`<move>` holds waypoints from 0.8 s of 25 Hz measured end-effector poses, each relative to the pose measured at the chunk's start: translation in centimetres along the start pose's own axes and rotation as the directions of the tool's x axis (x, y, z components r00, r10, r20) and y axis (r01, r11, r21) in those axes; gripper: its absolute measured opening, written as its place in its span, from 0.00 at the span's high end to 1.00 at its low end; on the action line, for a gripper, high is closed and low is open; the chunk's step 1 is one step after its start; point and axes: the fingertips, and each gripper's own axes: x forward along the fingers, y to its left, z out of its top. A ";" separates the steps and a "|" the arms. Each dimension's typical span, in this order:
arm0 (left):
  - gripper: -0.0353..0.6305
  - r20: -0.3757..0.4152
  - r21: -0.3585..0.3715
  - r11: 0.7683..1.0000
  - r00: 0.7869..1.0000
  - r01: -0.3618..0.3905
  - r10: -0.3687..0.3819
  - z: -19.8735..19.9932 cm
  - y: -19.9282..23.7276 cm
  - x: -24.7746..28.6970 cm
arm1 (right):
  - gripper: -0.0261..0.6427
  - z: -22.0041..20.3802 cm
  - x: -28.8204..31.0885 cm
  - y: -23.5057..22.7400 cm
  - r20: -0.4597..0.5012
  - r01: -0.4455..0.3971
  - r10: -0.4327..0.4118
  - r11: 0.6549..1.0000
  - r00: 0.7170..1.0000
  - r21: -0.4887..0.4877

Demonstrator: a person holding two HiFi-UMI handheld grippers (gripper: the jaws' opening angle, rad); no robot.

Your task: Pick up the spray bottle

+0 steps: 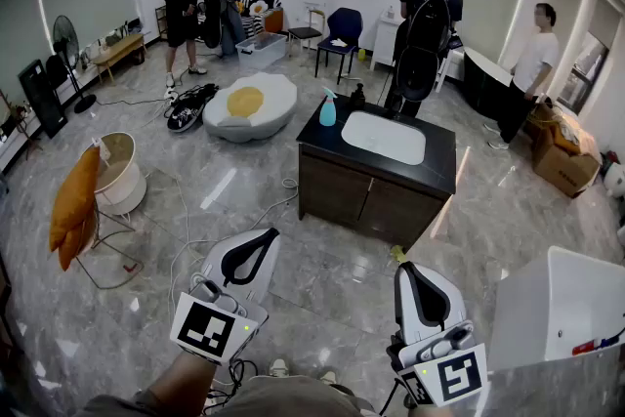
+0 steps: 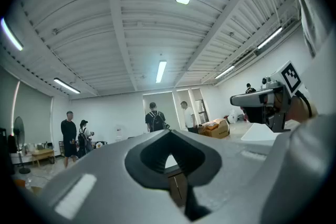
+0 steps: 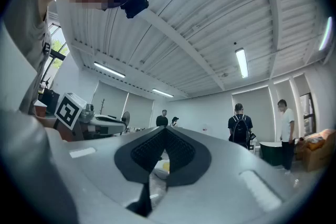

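Standing well back from the dark table [image 1: 344,195], the person carries both tools low and close to the body, likely because the approach has not begun. A white basin [image 1: 383,137] fills the middle of the table's top, so the blue spray bottle [image 1: 327,111] stands upright at the far left corner, near a small dark bottle [image 1: 358,96] on the far edge. The left gripper [image 1: 264,242] and right gripper [image 1: 406,274] both point toward the table. The fingers [image 2: 144,162] of each meet at the tips with nothing between them, probably a resting posture for walking.
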 end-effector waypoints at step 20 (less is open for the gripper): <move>0.91 -0.047 -0.024 1.000 0.999 -0.012 0.011 -2.0 2.4 0.0 | 0.92 -2.4 3.0 1.1 -0.047 -0.007 0.009 0.999 0.999 0.050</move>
